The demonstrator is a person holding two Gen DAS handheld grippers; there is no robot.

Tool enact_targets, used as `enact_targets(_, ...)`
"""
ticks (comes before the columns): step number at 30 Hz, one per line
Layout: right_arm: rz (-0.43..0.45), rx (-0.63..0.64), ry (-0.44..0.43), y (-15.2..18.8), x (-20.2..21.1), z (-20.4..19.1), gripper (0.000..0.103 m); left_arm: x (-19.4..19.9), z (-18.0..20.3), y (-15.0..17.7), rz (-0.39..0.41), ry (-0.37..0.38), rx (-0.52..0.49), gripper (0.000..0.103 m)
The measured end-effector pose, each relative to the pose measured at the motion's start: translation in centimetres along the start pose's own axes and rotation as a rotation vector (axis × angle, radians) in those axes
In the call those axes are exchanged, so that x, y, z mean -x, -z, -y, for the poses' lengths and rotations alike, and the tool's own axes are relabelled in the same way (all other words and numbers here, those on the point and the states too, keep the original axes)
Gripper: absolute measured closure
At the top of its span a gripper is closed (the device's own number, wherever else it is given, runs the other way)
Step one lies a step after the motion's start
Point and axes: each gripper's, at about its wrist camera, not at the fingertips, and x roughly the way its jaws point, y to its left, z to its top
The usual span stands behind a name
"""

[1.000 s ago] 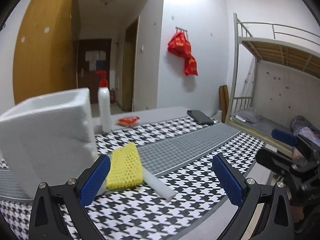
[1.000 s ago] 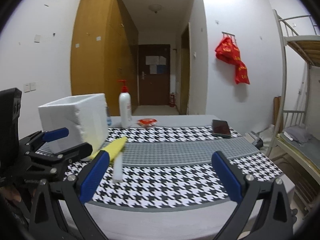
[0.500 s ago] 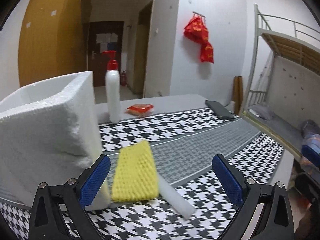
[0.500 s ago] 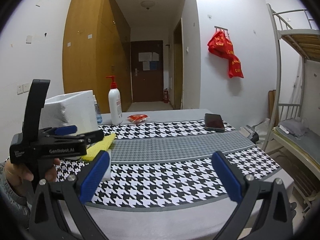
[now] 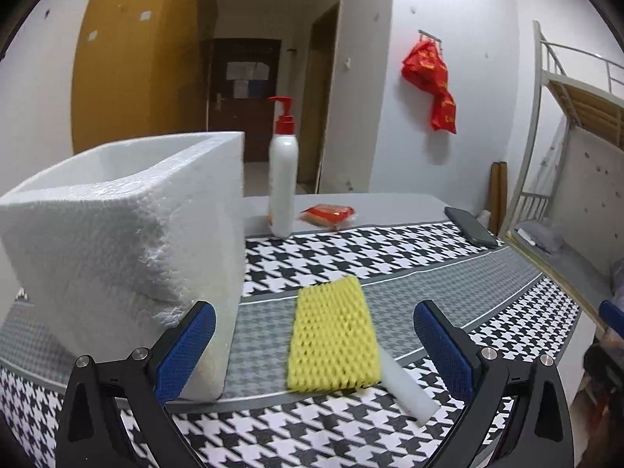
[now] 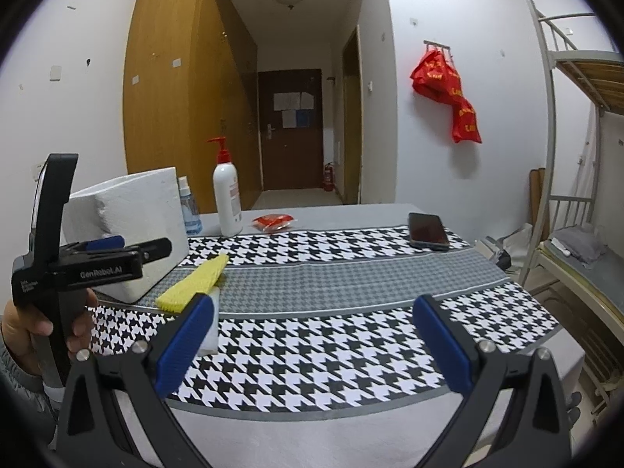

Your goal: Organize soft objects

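The left tool [image 5: 312,351] is held wide apart and empty, lined up on the yellow mesh foam pad [image 5: 333,335]. The pad lies flat on the desk [image 5: 448,273] just beside the white foam box [image 5: 128,249], on the side away from the box's near corner, with one end resting across a white foam strip [image 5: 405,384].

For a clean pick, the pad should be straddled across its short width and pinched gently near the middle, so that the soft mesh is not crushed and the strip is left behind.

The pad's long axis runs away from the left tool, its far end pointing roughly toward the pump bottle [image 5: 282,179]. The right tool [image 6: 312,345] is held wide too, empty, well apart from the box.
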Motion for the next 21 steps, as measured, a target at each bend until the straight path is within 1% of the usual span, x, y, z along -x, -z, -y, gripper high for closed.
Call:
enact_targets(2, -0.003, 0.009, -0.011, -0.1, -0.3, -0.4, 0.0, 0.7, -0.3, 0.1, 0.002, 0.006, 0.01, 0.001)
enact_targets(6, -0.026, 0.027, -0.046, -0.2, -1.4, -1.6, 0.0, 1.9, -0.5, 0.8, 0.008, -0.01, 0.002, 0.001)
enact_targets(10, -0.061, 0.035, -0.07, -0.1, -2.6, -2.3, 0.0, 2.1, -0.6, 1.8, -0.012, 0.0, -0.012, 0.001)
enact_targets(14, -0.097, 0.037, -0.098, 0.2, -3.6, -2.8, 0.0, 1.9, -0.5, 2.3, -0.037, 0.023, -0.017, 0.001)
enact_targets(21, -0.143, 0.034, -0.107, 0.6, -5.1, -2.6, 0.0, 0.2, 0.1, 2.4, -0.099, 0.049, -0.013, 0.001)
